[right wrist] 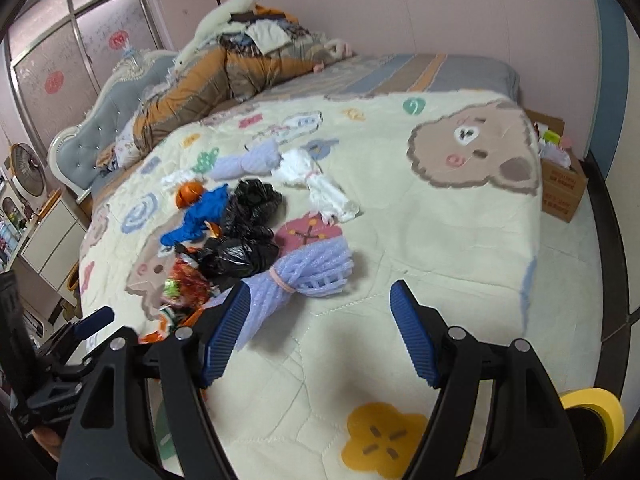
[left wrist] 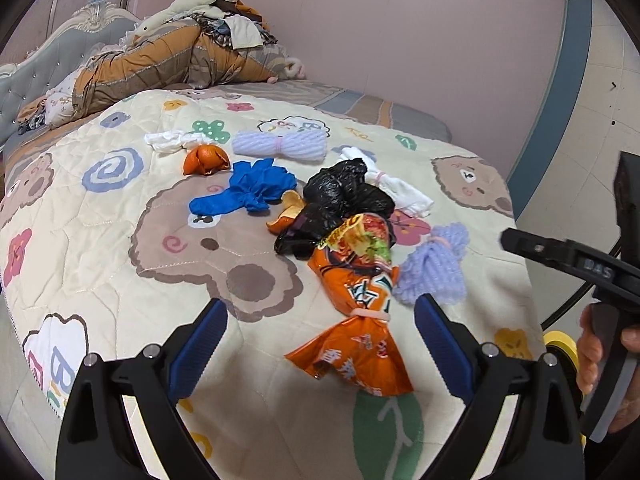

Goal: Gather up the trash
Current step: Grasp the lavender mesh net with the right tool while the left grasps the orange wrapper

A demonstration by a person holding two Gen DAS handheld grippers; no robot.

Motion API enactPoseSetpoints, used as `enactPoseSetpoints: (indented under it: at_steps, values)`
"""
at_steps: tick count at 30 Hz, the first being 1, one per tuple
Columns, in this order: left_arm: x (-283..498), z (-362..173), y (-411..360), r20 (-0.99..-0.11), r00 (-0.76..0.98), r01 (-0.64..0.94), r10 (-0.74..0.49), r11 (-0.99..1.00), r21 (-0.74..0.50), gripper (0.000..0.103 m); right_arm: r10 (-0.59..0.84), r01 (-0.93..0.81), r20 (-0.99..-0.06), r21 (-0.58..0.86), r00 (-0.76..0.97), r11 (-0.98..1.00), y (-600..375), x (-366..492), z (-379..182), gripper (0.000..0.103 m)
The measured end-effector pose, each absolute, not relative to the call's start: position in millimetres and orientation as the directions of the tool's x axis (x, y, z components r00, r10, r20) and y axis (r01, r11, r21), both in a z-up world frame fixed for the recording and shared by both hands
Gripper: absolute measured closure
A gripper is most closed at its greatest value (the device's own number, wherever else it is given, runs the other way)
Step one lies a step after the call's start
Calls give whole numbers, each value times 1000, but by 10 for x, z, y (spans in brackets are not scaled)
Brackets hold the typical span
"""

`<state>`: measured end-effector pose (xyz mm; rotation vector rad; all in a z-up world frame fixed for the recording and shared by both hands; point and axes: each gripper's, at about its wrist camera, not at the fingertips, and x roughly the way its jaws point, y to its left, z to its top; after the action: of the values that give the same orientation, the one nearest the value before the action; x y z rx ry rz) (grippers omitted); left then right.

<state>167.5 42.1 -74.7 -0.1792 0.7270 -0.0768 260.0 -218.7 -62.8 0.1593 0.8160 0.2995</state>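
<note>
Trash lies on the bear-print quilt (left wrist: 100,248): an orange snack bag (left wrist: 356,312), a black plastic bag (left wrist: 340,204), a blue glove (left wrist: 248,192), orange peel (left wrist: 206,160), two lilac foam nets (left wrist: 434,268) (left wrist: 280,145) and white wrappers (left wrist: 400,188). My left gripper (left wrist: 320,344) is open, its jaws either side of the snack bag's near end, just above it. My right gripper (right wrist: 320,332) is open and empty above the quilt; its left finger sits by the near lilac net (right wrist: 296,276). The black bag (right wrist: 244,240) and snack bag (right wrist: 184,292) lie further left.
A heap of bedding and clothes (left wrist: 172,52) fills the bed's head end by the grey headboard (left wrist: 48,60). A cardboard box (right wrist: 560,184) stands on the floor beyond the bed's right edge. A yellow tape roll (right wrist: 596,408) is at the lower right. The bed edge runs close on the right.
</note>
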Motion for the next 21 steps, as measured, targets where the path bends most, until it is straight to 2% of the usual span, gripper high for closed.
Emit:
enactPoseSetpoints:
  at_steps: [8,11,17,19,21]
  values:
    - [1805,-867,389,-675,727,3,-125,984,-180,12,288,-148,-749,250,596,957,-2074,3003,-898,34]
    - [1844,-901,378,-682,721,1,-121,985,-174,15,276,-139,-767,241,579,960,-2012,3130,-976,34]
    - [1883,-969,395,-692,708,11,-144,981,-194,28,271,-135,-780,237,564,962,-1895,3268,-1039,34]
    - [1859,-979,379,-688,709,28,-154,981,-191,36,271,-141,-782,233,561,962,-1841,3281,-1039,34]
    - [1840,-982,355,-686,707,50,-172,980,-194,52,272,-148,-782,229,560,962,-1804,3275,-1035,34]
